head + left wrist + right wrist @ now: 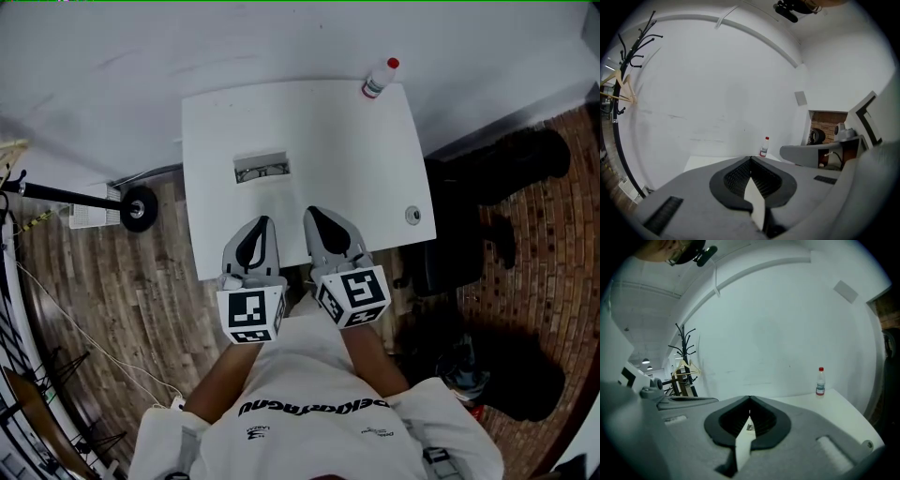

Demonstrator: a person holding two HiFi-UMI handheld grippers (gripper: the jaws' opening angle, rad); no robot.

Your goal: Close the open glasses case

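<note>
The open glasses case (261, 169) lies on the white table (328, 131), left of centre, a thin white box with dark glasses showing inside. Both grippers hover over the table's near edge, short of the case. My left gripper (263, 221) is shut, its jaws meeting at a point with nothing between them, as the left gripper view (750, 159) confirms. My right gripper (311, 213) is shut and holds nothing either (749, 398). A sliver of the case (750, 427) shows through the gap behind the right jaws.
A small white bottle with a red cap (380, 78) stands at the table's far right corner (764, 147) (820, 381). A small round object (412, 215) lies near the right edge. A black wheeled stand (139, 208) is left of the table, and dark items (497, 178) are to the right.
</note>
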